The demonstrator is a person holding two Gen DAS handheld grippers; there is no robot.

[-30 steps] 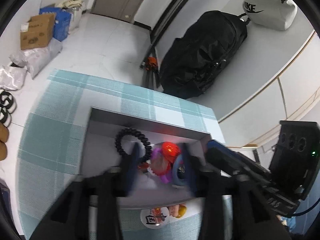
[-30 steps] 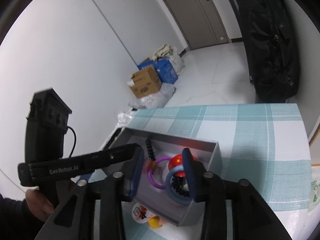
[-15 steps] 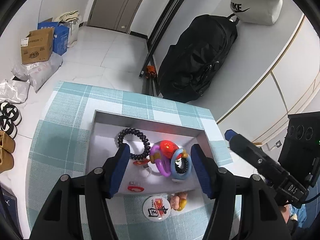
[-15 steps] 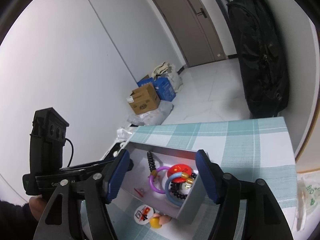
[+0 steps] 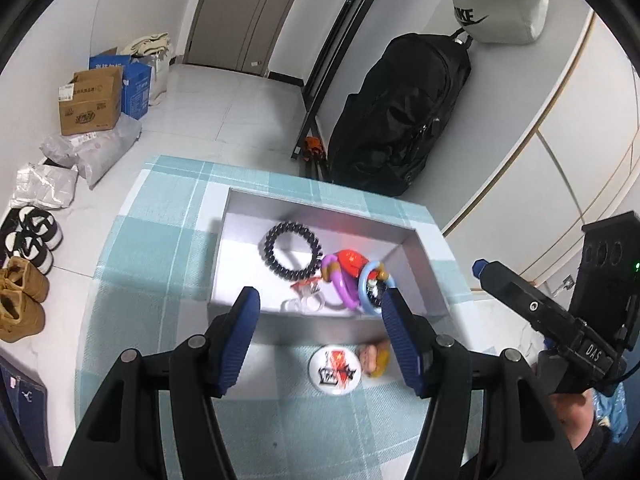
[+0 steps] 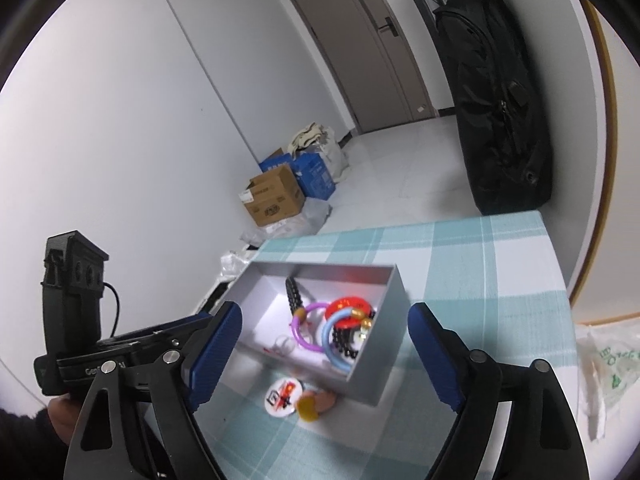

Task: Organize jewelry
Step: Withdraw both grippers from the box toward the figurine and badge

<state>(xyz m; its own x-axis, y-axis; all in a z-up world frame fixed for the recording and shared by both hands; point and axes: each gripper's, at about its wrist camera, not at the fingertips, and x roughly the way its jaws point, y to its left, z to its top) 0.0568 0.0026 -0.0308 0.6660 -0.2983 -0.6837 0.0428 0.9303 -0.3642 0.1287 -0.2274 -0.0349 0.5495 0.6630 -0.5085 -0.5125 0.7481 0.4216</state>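
Left wrist view: your left gripper stands about half open with nothing between its blue pads, hovering over the near wall of the grey box. Straight below and just behind that wall, on the checked cloth toward the table's near edge, lie a round badge and a small figure charm, touching or nearly so. Inside the box sit a black bead bracelet, a purple ring, a blue ring and a red disc, crowded toward its right end.

In the right wrist view, your right gripper is opening wide and empty, spanning the box; the badge and charm lie below its left pad. Both loose pieces sit outside the box, on your side of it. The left gripper looks nearer and more squarely over them. The pair runs left to right along the box wall, so expect to pull back and drop down.
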